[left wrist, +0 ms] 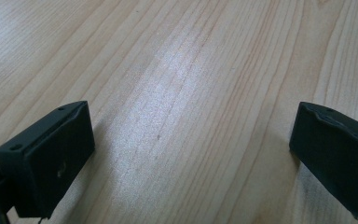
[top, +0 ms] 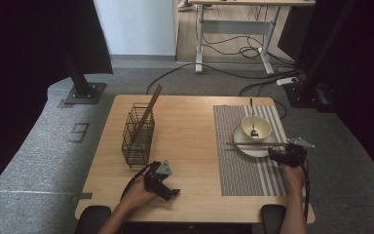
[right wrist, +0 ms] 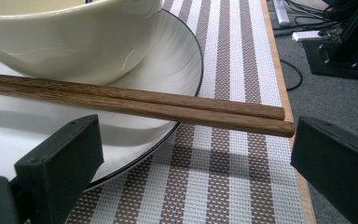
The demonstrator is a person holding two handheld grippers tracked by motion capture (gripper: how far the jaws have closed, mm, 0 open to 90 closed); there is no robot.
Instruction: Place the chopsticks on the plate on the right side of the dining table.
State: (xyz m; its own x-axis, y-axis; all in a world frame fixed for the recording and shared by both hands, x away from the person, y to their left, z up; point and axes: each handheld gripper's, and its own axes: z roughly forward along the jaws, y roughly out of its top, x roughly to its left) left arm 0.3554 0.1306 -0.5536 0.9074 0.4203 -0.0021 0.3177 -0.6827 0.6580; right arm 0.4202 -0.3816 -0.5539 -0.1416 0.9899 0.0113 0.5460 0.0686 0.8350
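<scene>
My right claw (right wrist: 196, 154) is wide open, nothing held, both jaws apart with the pair of wooden chopsticks (right wrist: 135, 103) lying across just ahead of them. In the high view my right claw (top: 283, 155) sits at about 4 o'clock of the white plate (top: 253, 148), over the right edge of the striped placemat (top: 246, 170). The chopsticks (top: 255, 144) lie side by side, touching each other, resting across the near rim of the plate (right wrist: 177, 56), butt ends sticking out past the rim toward 3 o'clock over the placemat (right wrist: 233, 177). Cream bowl (right wrist: 74, 42) stands on the plate just behind the chopsticks; whether it touches them I can't tell. In the high view the bowl (top: 260, 126) has a metal spoon (top: 253, 122) in it, handle pointing to 12 o'clock.

My left claw (left wrist: 191, 154) is also wide open and empty, jaws far apart, bare wood of the desk (left wrist: 182, 93) between them. High view: left claw (top: 164, 186) lies low at the desk (top: 190, 126) near edge, about 6 o'clock of centre, well apart from the plate. Black wire basket (top: 137, 141) stands on the left part of the desk, about 11 o'clock from the left claw, with one more wooden chopstick (top: 148, 109) leaning in it, top tilted to 1 o'clock.
</scene>
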